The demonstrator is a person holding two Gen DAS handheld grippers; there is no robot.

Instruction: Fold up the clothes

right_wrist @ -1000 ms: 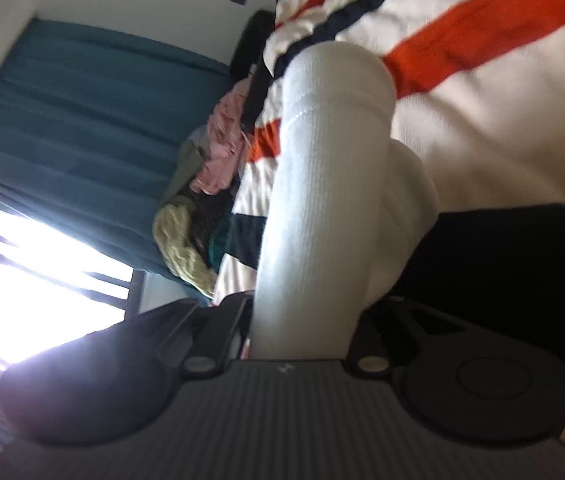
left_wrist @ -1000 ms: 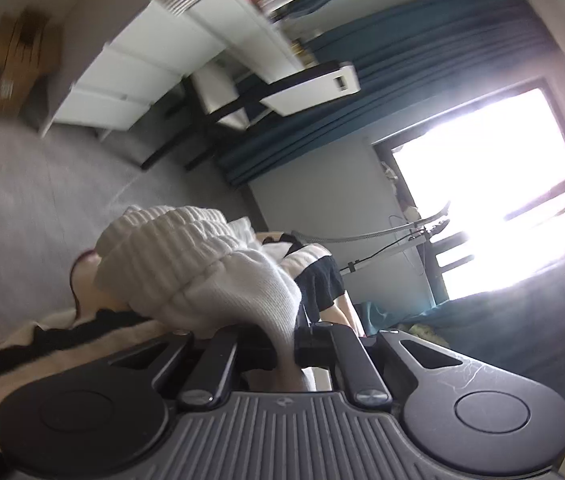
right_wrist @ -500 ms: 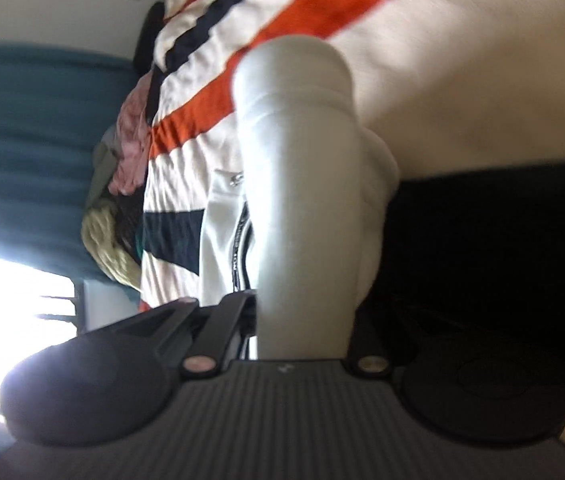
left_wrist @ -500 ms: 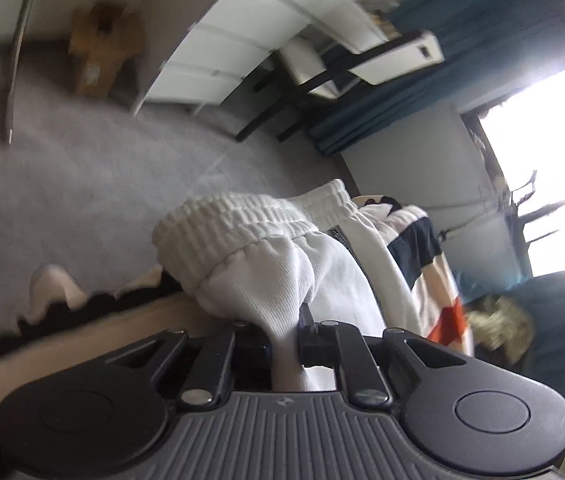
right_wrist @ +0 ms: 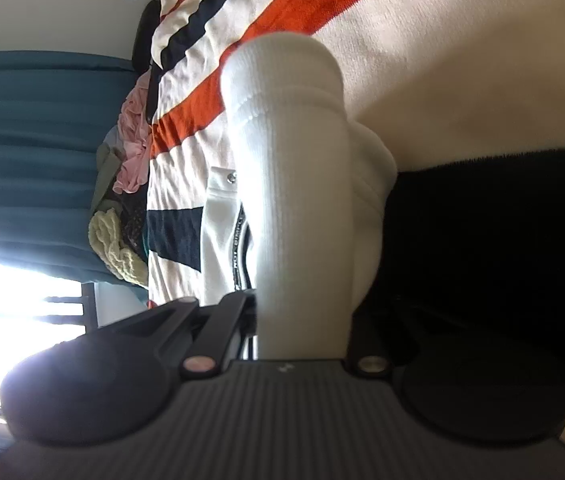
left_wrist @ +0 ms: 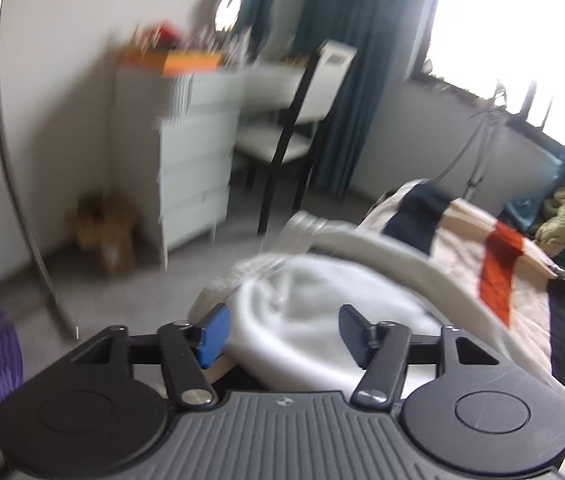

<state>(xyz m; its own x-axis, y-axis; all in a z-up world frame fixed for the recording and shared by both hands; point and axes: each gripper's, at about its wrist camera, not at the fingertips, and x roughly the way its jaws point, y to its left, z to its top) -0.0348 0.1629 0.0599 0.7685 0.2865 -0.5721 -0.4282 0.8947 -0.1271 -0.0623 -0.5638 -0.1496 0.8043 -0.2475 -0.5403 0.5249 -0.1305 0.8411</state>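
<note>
While the left hand-held gripper (left_wrist: 282, 338) stands spread, its blue pad and its dark pad well apart with nothing between them, the white garment (left_wrist: 314, 320) lies bunched just ahead of its fingers on the bed (left_wrist: 530, 280), so that side of the cloth is free, resting on the blanket. Beyond it, farther from that gripper, stand a white chest of drawers (left_wrist: 190, 168) and a chair (left_wrist: 294, 128), then the teal curtain (left_wrist: 346, 80) and the bright window.

The right hand-held gripper (right_wrist: 302, 320) is pinching a thick, ribbed white roll of the same garment (right_wrist: 290, 184), which rises straight out from between its fingers; holding this end up probably keeps the layers together for a fold. Behind the roll the striped blanket (right_wrist: 422, 40) spreads away, with more white cloth flat on it, and farthest off, to the gripper's left, sits a heap of other clothes (right_wrist: 122, 208) against the curtain.
</note>
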